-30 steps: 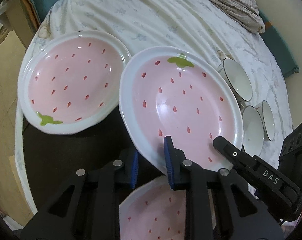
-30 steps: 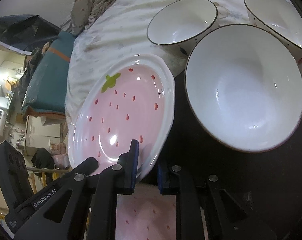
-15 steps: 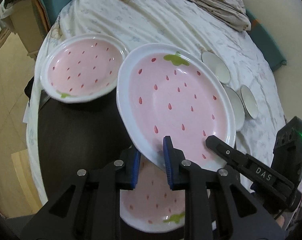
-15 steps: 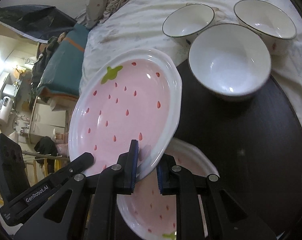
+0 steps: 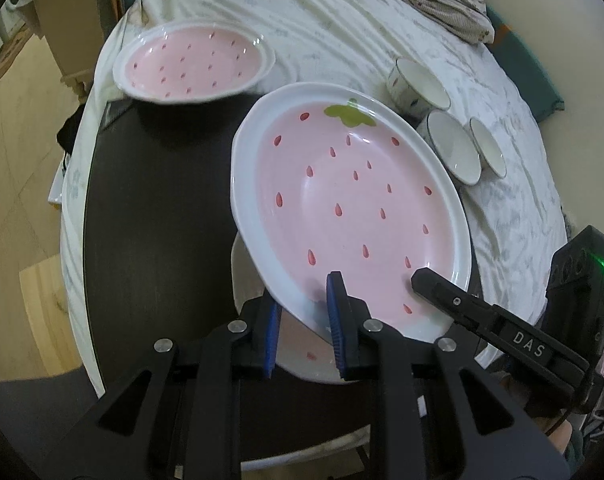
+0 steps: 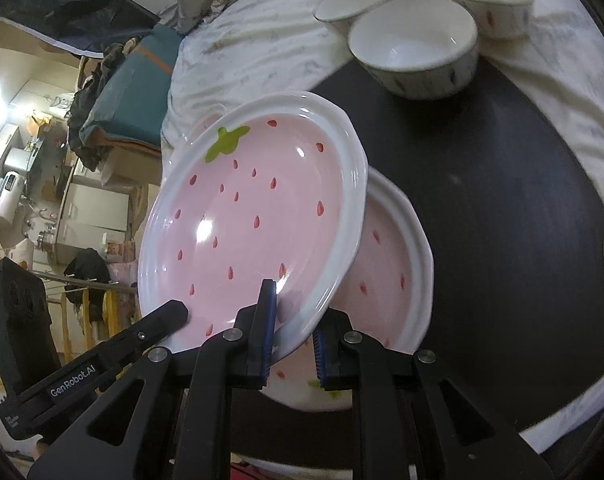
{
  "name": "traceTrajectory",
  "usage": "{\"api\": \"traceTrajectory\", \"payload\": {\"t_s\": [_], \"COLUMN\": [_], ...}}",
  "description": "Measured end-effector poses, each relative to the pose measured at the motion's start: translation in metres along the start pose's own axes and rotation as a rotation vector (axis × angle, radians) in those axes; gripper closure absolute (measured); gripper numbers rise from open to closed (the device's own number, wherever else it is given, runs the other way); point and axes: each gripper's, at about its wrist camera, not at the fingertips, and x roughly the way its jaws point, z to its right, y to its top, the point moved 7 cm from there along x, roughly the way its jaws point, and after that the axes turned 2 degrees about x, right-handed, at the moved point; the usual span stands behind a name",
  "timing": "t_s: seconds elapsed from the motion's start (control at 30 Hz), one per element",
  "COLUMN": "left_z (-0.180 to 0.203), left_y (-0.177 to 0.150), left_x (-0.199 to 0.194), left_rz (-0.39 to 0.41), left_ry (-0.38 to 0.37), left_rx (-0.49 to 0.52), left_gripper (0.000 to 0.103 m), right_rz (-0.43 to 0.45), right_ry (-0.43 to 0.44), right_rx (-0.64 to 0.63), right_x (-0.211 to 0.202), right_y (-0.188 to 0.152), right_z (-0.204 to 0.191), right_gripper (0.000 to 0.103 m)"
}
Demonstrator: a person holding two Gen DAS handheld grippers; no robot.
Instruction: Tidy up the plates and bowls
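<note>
Dark round table (image 5: 150, 240) w/ rumpled white cloth (image 5: 341, 28) at far side. L gripper (image 5: 303, 322) and R gripper (image 6: 290, 330) both clamped on near rim of one pink strawberry-print ceramic plate (image 5: 353, 208), held tilted above a second matching plate (image 6: 385, 256) lying on table. Third pink plate (image 5: 190, 64) sits at far-left edge, empty. Three white dark-rimmed bowls (image 6: 413, 44) clustered on the cloth edge, all empty.
</note>
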Motion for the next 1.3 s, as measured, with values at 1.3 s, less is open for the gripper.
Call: {"api": "traceTrajectory", "payload": {"t_s": [1.3], "left_z": [-0.019], "left_y": [-0.035], "left_x": [0.039], "left_rz": [-0.115], "left_ry": [0.186], "left_rx": [0.051], "left_gripper": [0.078], "right_rz": [-0.128], "right_ry": [-0.038], "right_rx": [0.04], "right_x": [0.02], "right_y": [-0.039], "right_z": [0.03], "right_gripper": [0.086]}}
